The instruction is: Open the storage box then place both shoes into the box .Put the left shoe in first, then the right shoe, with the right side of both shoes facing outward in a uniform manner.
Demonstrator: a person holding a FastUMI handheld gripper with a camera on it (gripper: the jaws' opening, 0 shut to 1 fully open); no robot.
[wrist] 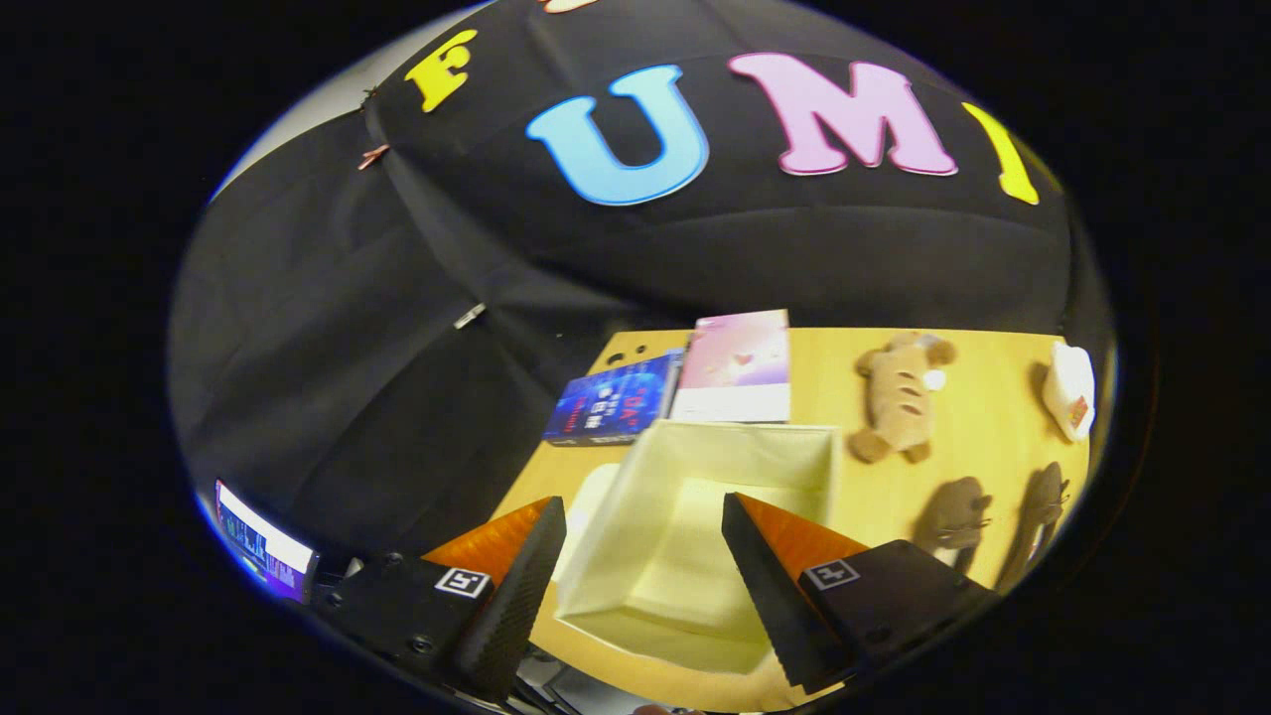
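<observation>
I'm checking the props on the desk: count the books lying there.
2. A blue book and a pink book lie side by side on the table, just beyond the open storage box that sits ahead of the open gripper. More may be hidden.

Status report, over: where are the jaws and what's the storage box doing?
Gripper open, jaws spread, holding nothing. Storage box open-topped, empty, just ahead between them. Two books behind the box, plush toys beside it.
</observation>
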